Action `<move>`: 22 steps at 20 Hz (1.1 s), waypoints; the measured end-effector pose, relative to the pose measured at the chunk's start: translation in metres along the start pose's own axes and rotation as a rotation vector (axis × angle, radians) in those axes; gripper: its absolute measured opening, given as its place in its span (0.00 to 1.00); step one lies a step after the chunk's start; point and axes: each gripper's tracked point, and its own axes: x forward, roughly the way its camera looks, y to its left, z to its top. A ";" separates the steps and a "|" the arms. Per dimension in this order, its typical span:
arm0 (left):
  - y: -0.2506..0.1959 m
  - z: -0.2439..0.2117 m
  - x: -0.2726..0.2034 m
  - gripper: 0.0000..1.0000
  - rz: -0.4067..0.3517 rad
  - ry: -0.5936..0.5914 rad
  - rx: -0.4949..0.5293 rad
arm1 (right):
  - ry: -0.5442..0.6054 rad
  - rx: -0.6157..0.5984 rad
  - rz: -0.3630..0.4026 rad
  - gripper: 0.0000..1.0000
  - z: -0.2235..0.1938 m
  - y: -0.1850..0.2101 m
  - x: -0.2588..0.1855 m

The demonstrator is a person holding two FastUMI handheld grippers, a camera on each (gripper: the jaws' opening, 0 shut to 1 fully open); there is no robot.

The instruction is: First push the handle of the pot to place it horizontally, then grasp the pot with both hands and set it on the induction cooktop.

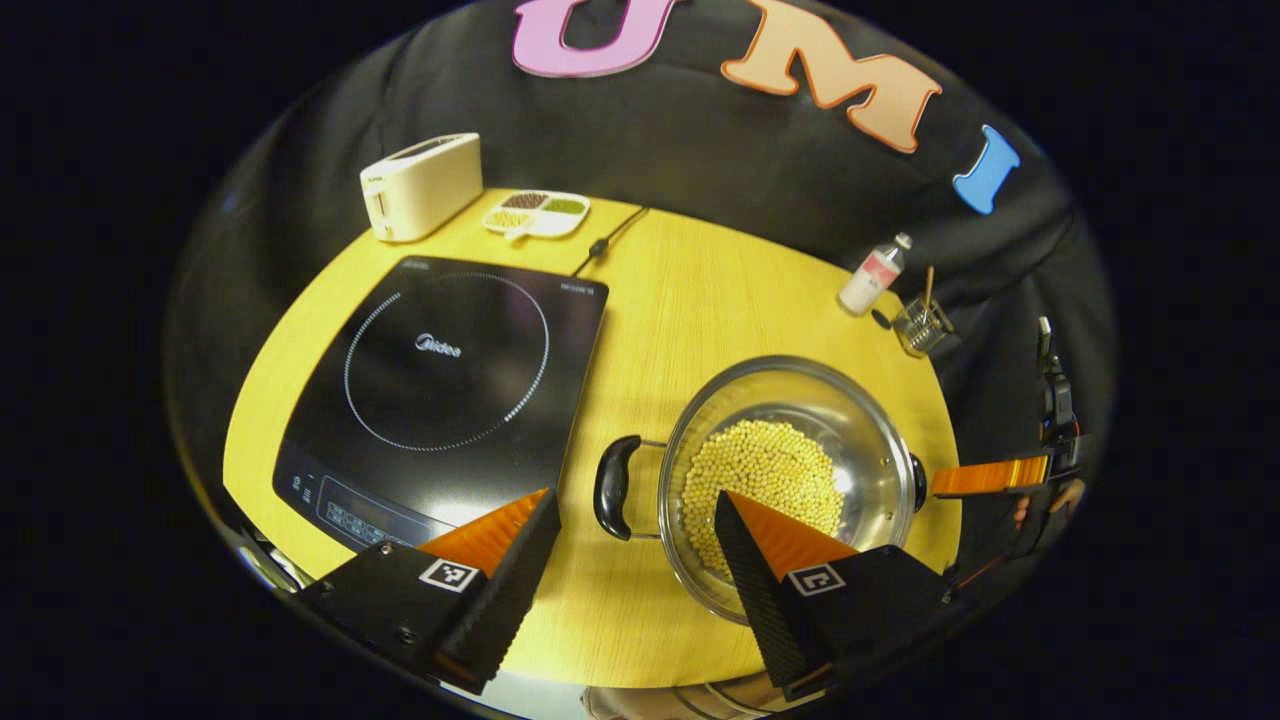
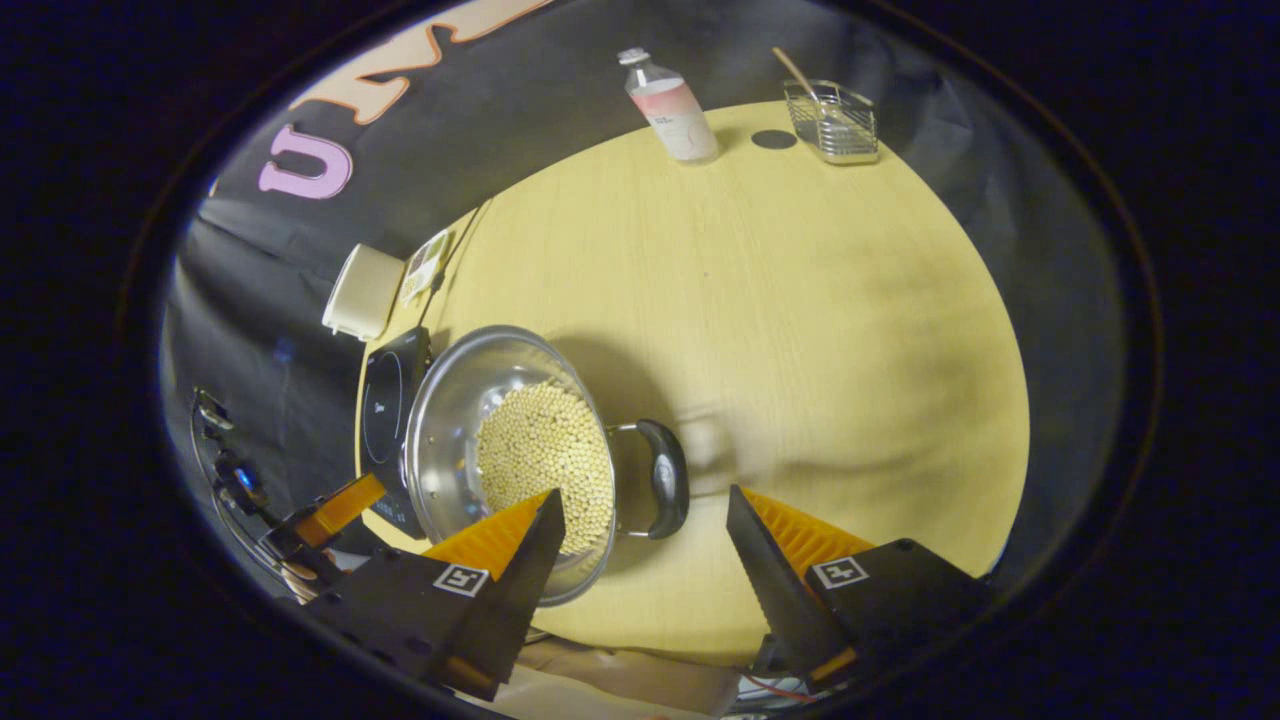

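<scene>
— Pot? 
— Steel pot (image 1: pixel 790 470) on the yellow round table (image 1: pixel 680 300), just right of the induction cooktop (image 1: pixel 440 390), not on it. Heaped inside with pale yellow beans (image 1: pixel 765 480). Two black side handles: one (image 1: pixel 612 487) toward the cooktop, one at the far rim.

— Left gripper? 
— Left gripper (image 1: pixel 635 515) spread wide, grasping nothing. Black handle framed between the two fingers; right finger over the pot's rim, left finger over the cooktop's near corner. Touching or merely above, cannot tell.

— Right gripper? 
— Right gripper (image 2: pixel 645 510) likewise spread apart, nothing held. In the right gripper view, other black handle (image 2: pixel 665 478) sitting in the gap between the fingers, one finger overlapping the pot (image 2: pixel 500 450) rim. From the left gripper view, an orange finger (image 1: pixel 990 476) reaching in at the pot's far handle, tip right at it.

— Rest of the table? 
— White toaster (image 1: pixel 420 185) and a divided dish (image 1: pixel 537 212) behind the cooktop, black cord beside them. Far side: small bottle (image 2: pixel 672 105) and a wire basket (image 2: pixel 832 122) with a wooden stick in it, well apart from the pot.
</scene>
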 end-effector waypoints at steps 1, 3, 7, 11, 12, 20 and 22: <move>0.000 -0.001 0.006 0.96 -0.006 0.021 -0.003 | 0.006 0.004 0.002 1.00 0.001 -0.001 0.003; 0.001 -0.005 0.014 0.96 -0.006 0.061 -0.009 | 0.017 0.010 0.001 0.94 0.001 -0.003 0.009; 0.000 -0.008 0.029 0.96 0.002 0.118 -0.009 | 0.049 0.012 -0.002 0.94 0.001 -0.006 0.021; -0.004 -0.014 0.038 0.94 0.005 0.154 -0.008 | 0.079 0.008 0.001 0.92 0.002 -0.005 0.034; -0.004 -0.014 0.041 0.94 0.008 0.162 -0.008 | 0.085 0.008 0.000 0.92 0.000 -0.006 0.037; 0.005 -0.020 0.066 0.80 0.046 0.222 -0.018 | 0.154 -0.010 -0.005 0.98 -0.007 -0.010 0.069; 0.011 -0.028 0.082 0.68 0.046 0.269 -0.053 | 0.229 -0.003 0.032 0.70 -0.027 0.003 0.090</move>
